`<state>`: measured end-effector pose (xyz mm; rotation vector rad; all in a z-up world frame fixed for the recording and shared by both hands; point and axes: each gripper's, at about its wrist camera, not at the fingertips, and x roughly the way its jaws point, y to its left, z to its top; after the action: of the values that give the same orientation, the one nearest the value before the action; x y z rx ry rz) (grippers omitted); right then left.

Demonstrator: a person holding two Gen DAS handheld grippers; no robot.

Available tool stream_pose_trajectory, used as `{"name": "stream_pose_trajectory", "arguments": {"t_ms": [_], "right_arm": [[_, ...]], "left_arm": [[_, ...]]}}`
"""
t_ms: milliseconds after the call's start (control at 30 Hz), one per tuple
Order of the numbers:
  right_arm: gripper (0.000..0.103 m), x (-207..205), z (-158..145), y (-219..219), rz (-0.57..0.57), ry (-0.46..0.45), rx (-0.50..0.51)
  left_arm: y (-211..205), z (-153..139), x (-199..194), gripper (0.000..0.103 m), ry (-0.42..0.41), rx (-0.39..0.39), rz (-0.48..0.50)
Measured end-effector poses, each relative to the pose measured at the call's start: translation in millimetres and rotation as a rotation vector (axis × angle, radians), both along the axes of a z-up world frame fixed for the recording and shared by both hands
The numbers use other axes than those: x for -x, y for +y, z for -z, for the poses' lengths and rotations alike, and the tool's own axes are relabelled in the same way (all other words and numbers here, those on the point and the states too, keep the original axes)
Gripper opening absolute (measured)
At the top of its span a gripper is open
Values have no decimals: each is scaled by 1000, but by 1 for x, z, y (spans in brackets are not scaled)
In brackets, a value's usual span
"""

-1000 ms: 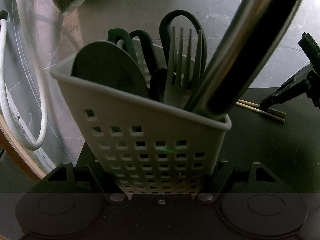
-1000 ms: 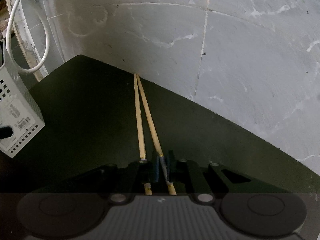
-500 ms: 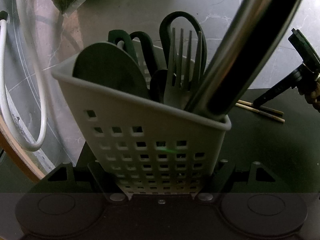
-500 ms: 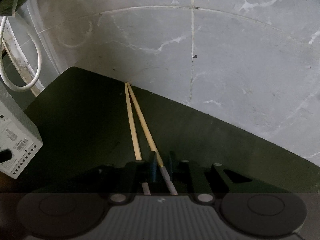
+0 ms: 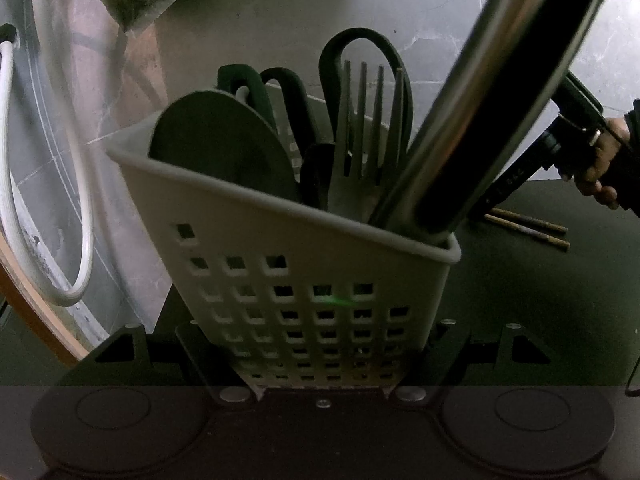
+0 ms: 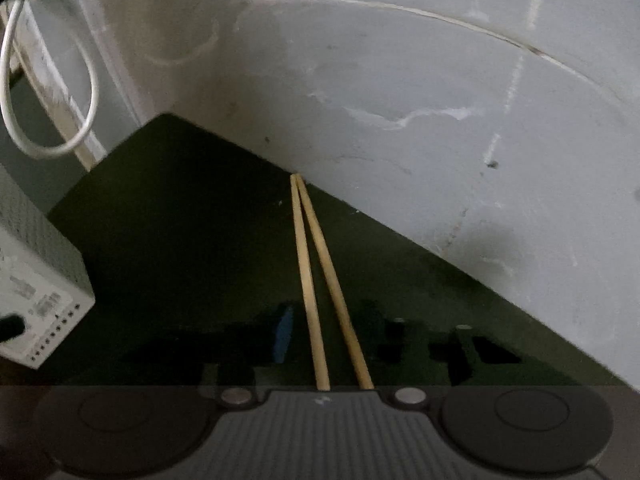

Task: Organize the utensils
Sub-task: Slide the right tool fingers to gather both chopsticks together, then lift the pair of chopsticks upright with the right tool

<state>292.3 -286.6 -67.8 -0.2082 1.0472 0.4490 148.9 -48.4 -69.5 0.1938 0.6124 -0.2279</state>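
My left gripper (image 5: 320, 336) is shut on the base of a white perforated utensil basket (image 5: 280, 264), which tilts away from me. Inside stand a grey fork (image 5: 368, 140), a dark spoon (image 5: 216, 152), black scissor handles (image 5: 360, 52) and a thick steel handle (image 5: 500, 92). Two wooden chopsticks (image 6: 316, 280) lie side by side on the dark table mat (image 6: 180, 220). My right gripper (image 6: 330, 336) hangs over their near ends. Its jaws are closing with both sticks between them, and the pads do not touch the sticks.
A white cable (image 5: 24, 200) loops at the left over the grey marbled floor. The mat's far edge (image 6: 400, 232) runs just behind the chopstick tips. A hand (image 5: 604, 160) holds the right gripper at the right of the left wrist view. The basket (image 6: 40, 288) stands left of the chopsticks.
The right gripper went from shut to open and shifted along the chopsticks, so both sticks now lie between its fingers. The left gripper and basket have not moved.
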Motion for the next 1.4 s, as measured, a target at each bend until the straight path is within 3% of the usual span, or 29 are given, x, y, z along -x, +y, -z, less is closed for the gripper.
{"name": "stream_pose_trajectory", "arguments": {"t_ms": [67, 233, 300, 367, 500, 600, 667, 833, 1400], "right_arm": [[14, 2, -2, -1, -16, 33, 13], [16, 9, -8, -7, 7, 118, 33], [22, 9, -9, -10, 16, 142, 28], [38, 12, -10, -11, 12, 166, 40], [41, 15, -11, -5, -31, 204, 93], [32, 16, -11, 3, -37, 206, 145], [13, 16, -13, 3, -25, 217, 137], [12, 20, -16, 5, -30, 212, 159], [12, 51, -19, -18, 87, 221, 67]], "left_arm": [[0, 0, 0, 79, -4, 4, -1], [2, 0, -1, 79, -12, 15, 1], [3, 0, -1, 79, -15, 16, 6], [5, 0, 0, 79, -18, 20, 8], [8, 0, 0, 79, -21, 24, 11], [9, -1, -1, 79, -25, 28, 13], [9, -1, -2, 79, -28, 32, 11], [7, -1, -4, 79, -33, 33, 19], [16, -2, -5, 78, -53, 32, 74]]}}
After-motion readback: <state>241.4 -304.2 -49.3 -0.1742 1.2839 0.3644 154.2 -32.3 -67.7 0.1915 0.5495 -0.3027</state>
